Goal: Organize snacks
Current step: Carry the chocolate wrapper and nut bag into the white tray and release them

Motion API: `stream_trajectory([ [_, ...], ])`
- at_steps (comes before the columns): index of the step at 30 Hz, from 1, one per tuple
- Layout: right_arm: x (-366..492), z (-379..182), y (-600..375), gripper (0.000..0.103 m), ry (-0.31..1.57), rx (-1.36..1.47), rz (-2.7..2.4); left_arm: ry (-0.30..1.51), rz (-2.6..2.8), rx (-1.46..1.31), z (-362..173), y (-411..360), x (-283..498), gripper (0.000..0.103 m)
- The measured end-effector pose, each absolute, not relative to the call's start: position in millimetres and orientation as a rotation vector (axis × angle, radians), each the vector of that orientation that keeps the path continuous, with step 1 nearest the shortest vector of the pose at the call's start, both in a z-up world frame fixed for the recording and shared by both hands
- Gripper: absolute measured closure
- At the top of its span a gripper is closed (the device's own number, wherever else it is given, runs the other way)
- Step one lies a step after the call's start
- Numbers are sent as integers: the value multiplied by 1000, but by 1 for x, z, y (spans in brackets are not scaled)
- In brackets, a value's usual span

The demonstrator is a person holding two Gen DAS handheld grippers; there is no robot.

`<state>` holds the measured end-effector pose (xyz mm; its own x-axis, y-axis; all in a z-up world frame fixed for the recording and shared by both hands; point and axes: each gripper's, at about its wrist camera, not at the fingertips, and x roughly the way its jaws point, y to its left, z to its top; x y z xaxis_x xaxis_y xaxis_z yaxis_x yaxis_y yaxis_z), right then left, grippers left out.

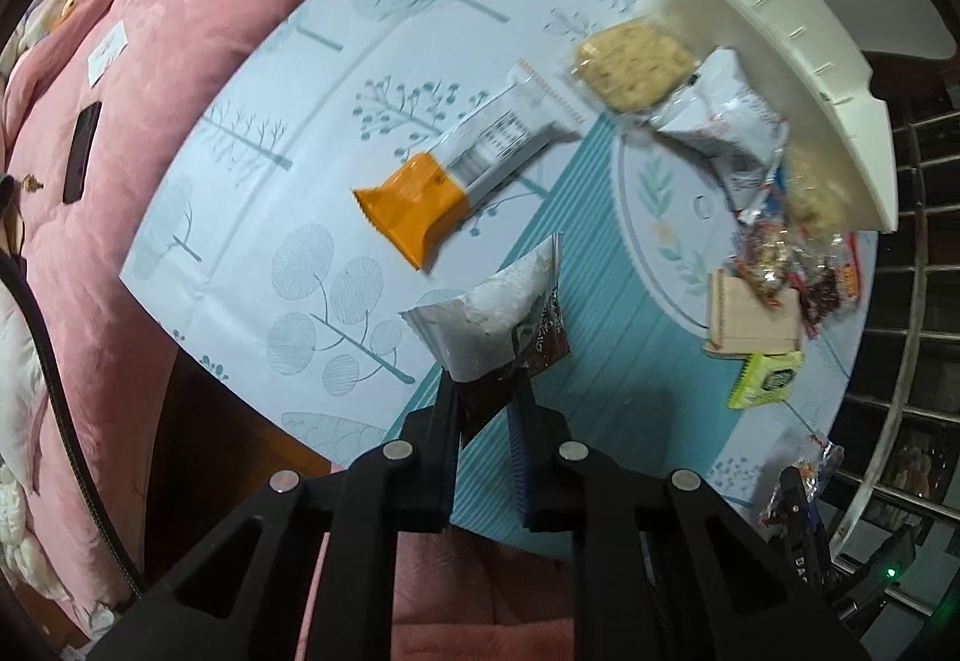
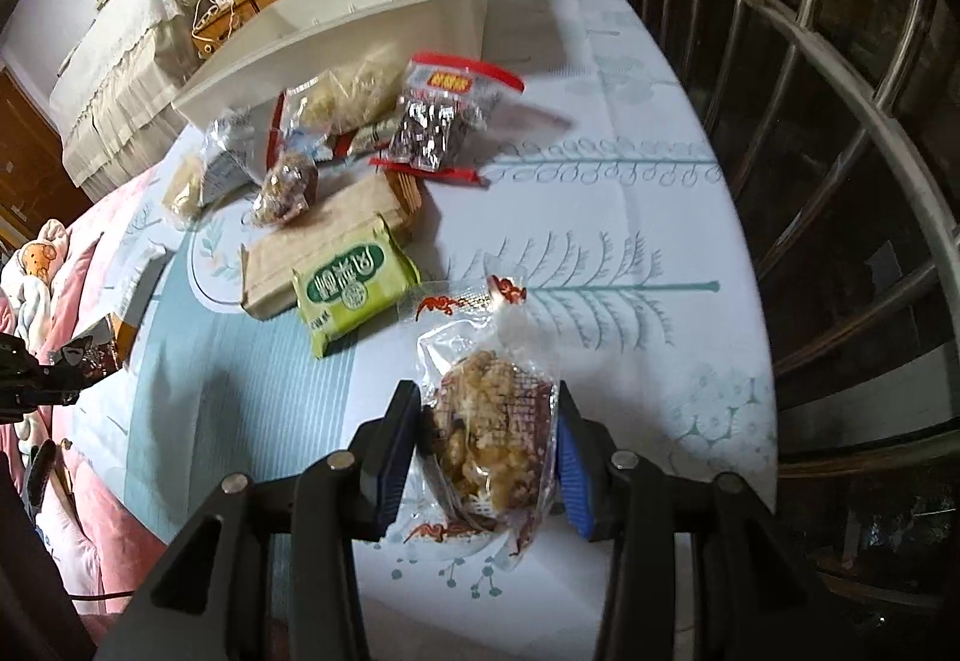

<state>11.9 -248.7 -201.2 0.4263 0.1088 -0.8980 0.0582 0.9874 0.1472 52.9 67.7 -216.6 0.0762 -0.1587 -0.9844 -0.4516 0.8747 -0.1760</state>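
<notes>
My left gripper (image 1: 486,397) is shut on a silver-and-brown snack packet (image 1: 486,322) and holds it above the table. My right gripper (image 2: 489,424) is shut on a clear bag of puffed rice cake (image 2: 489,430) near the table's front edge; that bag also shows in the left wrist view (image 1: 801,475). A white bin (image 2: 360,25) lies tipped at the far side, with several snack packets spilled before it. An orange-and-white wrapped bar (image 1: 447,181) lies apart on the cloth. A green packet (image 2: 354,292) leans on a tan box (image 2: 324,235).
A tree-patterned tablecloth (image 2: 630,217) covers the table. A pink quilt (image 1: 198,19) lies along its left side with a black phone (image 1: 81,151) on it. Metal window bars (image 2: 828,79) stand close on the right. Cluttered shelves stand behind the bin.
</notes>
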Motion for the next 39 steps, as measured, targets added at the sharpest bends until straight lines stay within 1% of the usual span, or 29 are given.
stream_trajectory([
  [4,15,-184,-250,61,1087,147,24,1483,167,-504,-196,72,61,90],
  [12,34,-151,-252,61,995,124,5,1408,39,-390,-139,66,89,90],
  [20,73,-113,-250,61,905,133,-8,1328,-49,-332,-86,61,145,90],
  [25,103,-88,-248,61,856,158,-5,1285,-76,-303,-62,62,189,90],
  [32,150,-70,-236,61,830,170,6,1252,-119,-277,-56,59,246,90],
  [39,195,-73,-218,61,824,201,27,1219,-182,-267,-67,51,295,90],
])
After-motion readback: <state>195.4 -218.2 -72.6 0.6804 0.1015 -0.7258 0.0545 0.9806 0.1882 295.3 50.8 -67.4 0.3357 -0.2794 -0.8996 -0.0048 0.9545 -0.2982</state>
